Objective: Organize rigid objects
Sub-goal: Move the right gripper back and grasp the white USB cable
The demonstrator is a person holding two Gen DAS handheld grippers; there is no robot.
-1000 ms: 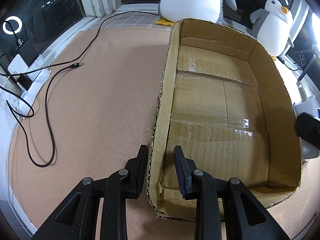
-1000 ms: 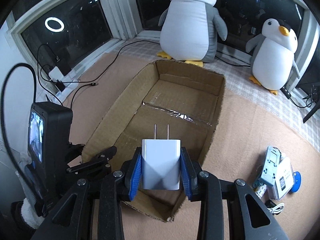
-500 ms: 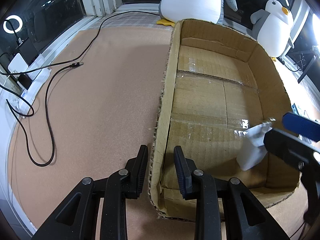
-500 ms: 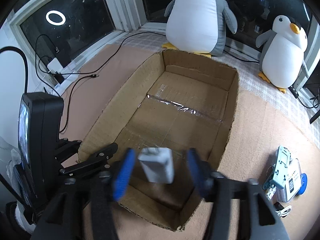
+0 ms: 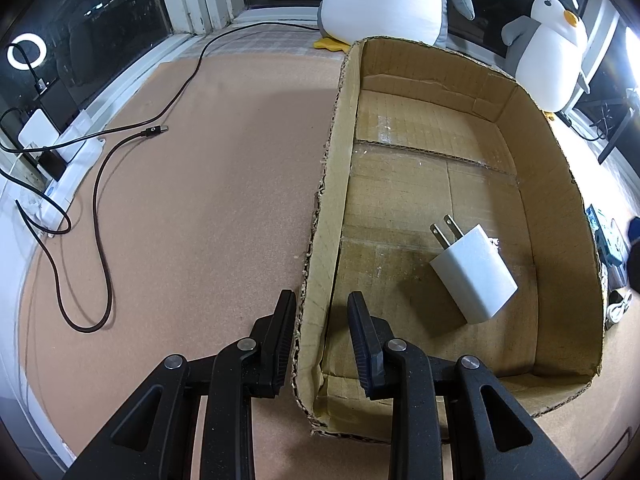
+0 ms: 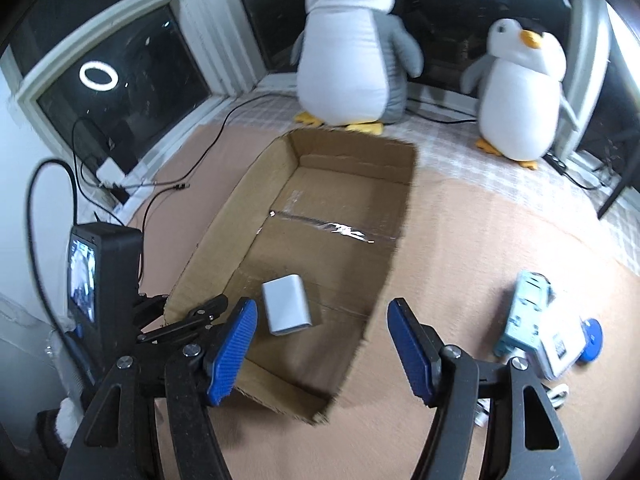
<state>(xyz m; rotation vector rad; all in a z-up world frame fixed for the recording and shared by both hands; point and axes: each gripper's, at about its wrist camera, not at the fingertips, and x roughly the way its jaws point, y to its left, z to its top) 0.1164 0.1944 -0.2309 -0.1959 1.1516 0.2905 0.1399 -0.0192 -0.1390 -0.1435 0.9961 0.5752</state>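
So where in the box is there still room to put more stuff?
Most of the cardboard box floor is bare: the whole far half toward the penguins, and the strip between the white charger and the wall the left hand-held gripper pinches. It is crowded outside, right of the box, where the small packets lie.

Left tool (image 5: 320, 320) clamped; right tool (image 6: 320, 344) agape, empty.

Dark windows (image 6: 120, 76) — ring-light reflection (image 6: 98, 76) — brown floor (image 5: 200, 200)
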